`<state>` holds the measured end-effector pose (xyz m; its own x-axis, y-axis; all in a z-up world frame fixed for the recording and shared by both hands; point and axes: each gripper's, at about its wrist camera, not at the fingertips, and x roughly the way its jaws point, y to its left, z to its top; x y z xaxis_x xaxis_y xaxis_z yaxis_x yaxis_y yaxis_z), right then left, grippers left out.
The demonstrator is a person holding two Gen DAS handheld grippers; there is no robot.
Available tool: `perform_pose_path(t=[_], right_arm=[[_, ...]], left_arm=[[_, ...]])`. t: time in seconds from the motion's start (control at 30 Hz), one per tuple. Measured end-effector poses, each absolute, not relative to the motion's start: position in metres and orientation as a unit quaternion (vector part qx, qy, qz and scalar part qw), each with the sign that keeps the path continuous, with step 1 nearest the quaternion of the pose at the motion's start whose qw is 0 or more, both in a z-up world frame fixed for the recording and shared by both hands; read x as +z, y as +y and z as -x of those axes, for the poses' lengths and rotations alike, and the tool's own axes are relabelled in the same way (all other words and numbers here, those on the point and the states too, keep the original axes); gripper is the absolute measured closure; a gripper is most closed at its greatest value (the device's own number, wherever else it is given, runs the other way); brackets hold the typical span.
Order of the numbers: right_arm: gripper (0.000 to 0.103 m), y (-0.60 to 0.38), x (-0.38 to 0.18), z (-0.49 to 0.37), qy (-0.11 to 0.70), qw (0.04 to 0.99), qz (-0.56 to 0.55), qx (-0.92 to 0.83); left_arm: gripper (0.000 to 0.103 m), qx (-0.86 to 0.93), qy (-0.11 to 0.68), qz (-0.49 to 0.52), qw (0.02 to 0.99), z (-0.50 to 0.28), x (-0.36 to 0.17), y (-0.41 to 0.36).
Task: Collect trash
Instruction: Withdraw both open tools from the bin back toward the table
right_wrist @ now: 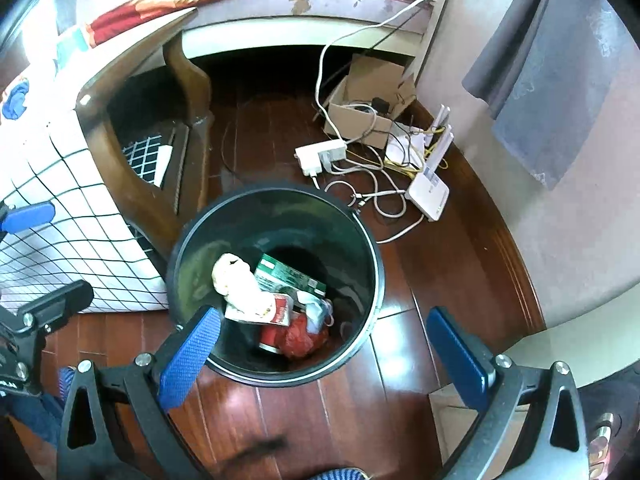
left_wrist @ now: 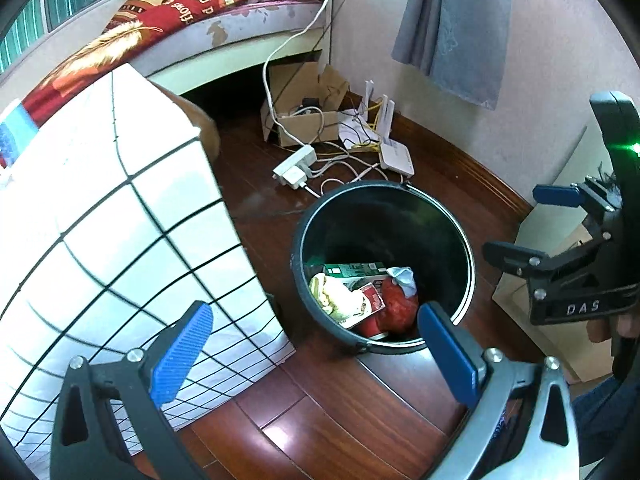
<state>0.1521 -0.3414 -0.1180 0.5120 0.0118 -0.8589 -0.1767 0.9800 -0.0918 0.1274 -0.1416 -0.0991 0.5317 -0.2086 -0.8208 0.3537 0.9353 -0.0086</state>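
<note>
Floor [right_wrist: 304,412]: dark red-brown glossy wood planks, some glare; carries everything below.
Bed [left_wrist: 224,12]: beyond the bin, grey mattress w/ red-gold patterned blanket, dark gap under it.
Table [left_wrist: 104,200]: left of the bin, draped in white cloth w/ black grid lines; right-wrist view shows brown wooden leg [right_wrist: 188,80] behind the cloth.
Wall [right_wrist: 560,240]: pinkish, right of the bin; grey-blue curtain [left_wrist: 452,28] hangs on it.
Bin [left_wrist: 298,240]: round black plastic bucket w/ thin metal rim, on the floor, just under both tools.
Trash in bin: crumpled cream paper wad [right_wrist: 236,280], green printed carton [right_wrist: 288,276], red-white wrapper [right_wrist: 280,310], red crumpled bag [right_wrist: 300,338], all at the bottom, piled touching.
Cardboard box [left_wrist: 304,120]: open, brown, beyond the bin toward bed, cables inside.
Router [left_wrist: 396,156]: white w/ antennas, beyond the bin by the wall; white power strip [left_wrist: 296,166] beside it, cords tangled btwn.
Left tool [left_wrist: 316,348]: blue pads spread wide, nothing btwn them, near rim of bin.
Right tool [right_wrist: 324,356]: also spread wide, empty, over the bin's near rim.
Step (judged): drop looks done; no loose trash visible on floor near the bin.
Doing it well: lift both tools clear of rim before turning, avoid snagging cloth or cords, look to table top for next item.
</note>
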Motion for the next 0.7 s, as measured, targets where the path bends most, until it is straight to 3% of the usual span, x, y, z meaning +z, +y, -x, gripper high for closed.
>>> perform_pose_path(t=[0.7], right_arm=[[0.000, -0.243, -0.019, -0.139, 0.354, 0.912, 0.101, 0.181]], left_arm=[[0.000, -0.074, 0.386, -0.046, 0.919, -0.096, -0.013, -0.036]])
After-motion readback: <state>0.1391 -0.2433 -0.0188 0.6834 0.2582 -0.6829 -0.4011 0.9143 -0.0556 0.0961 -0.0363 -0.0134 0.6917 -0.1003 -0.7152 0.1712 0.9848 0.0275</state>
